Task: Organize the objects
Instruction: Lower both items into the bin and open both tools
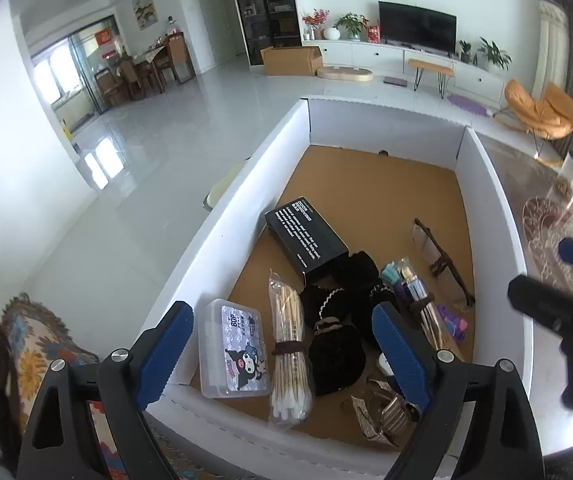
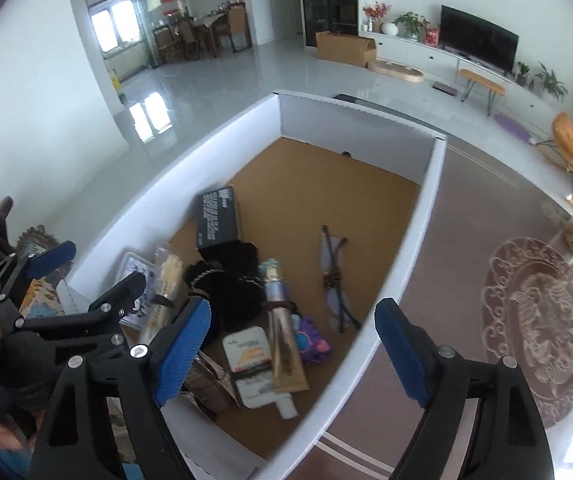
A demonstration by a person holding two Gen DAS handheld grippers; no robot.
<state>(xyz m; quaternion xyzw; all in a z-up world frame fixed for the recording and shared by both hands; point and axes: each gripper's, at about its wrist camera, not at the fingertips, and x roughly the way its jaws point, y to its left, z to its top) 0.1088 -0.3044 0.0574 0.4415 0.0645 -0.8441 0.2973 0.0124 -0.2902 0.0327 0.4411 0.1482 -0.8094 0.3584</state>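
Clutter fills the near end of the white box: cotton swabs, black carton, glasses, partly hidden black cloth. We see the left claw and right claw spread wide, released, holding nothing.

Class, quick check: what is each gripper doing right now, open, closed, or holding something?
Left gripper: open, holding nothing, above the white box.
Right gripper: open, holding nothing, above the same box's near corner.
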